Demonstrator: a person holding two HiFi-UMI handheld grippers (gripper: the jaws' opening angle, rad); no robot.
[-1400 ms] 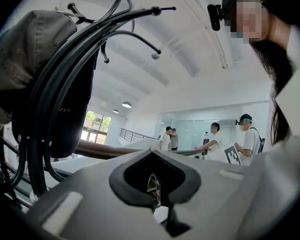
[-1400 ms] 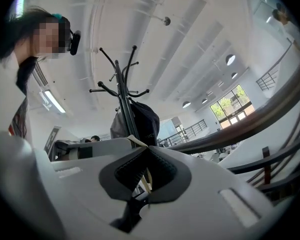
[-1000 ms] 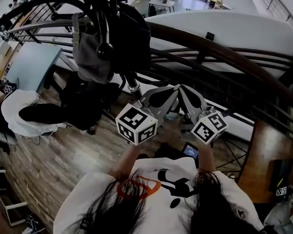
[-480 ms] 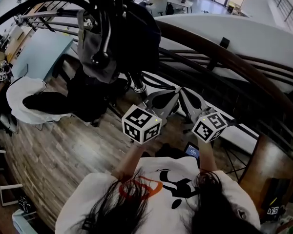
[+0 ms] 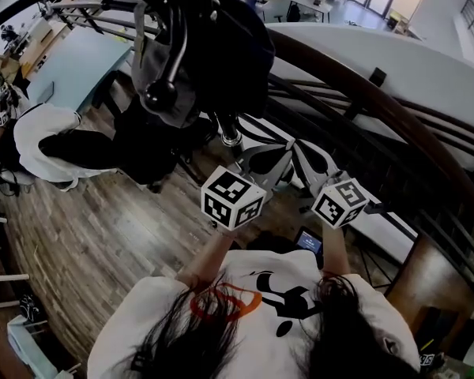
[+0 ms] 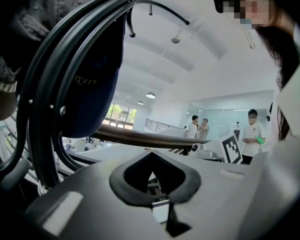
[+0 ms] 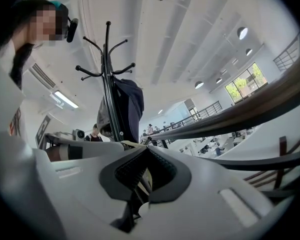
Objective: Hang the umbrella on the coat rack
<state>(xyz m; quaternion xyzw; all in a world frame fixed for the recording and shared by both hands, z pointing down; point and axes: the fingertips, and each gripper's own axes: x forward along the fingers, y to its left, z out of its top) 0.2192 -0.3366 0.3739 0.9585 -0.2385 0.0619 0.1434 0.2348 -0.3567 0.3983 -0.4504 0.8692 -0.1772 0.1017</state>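
The black coat rack [image 5: 191,6] fills the top of the head view, with a dark jacket [image 5: 241,46] and a grey bag [image 5: 154,61] hanging on it; it also stands tall in the right gripper view [image 7: 110,84]. A short folded umbrella, striped black and white [image 5: 262,130], with a round end [image 5: 231,138], sits just under the rack. Both grippers are raised side by side with their jaws meeting at it. My left gripper [image 5: 270,155] looks shut, and nothing shows in its jaw opening [image 6: 152,176]. My right gripper [image 5: 302,155] is shut on a tan strap [image 7: 140,176] that leads from the umbrella.
A curved dark wooden handrail [image 5: 363,93] with metal rails runs across behind the grippers. Below lies a wood floor [image 5: 87,251]. A pale blue table [image 5: 63,69] stands at the left and a person in white [image 5: 39,133] sits by it. Several people stand far off [image 6: 252,134].
Both grippers stay together and have drifted slightly right and closer under the rack. The rack and its hanging things loom larger in the head view.
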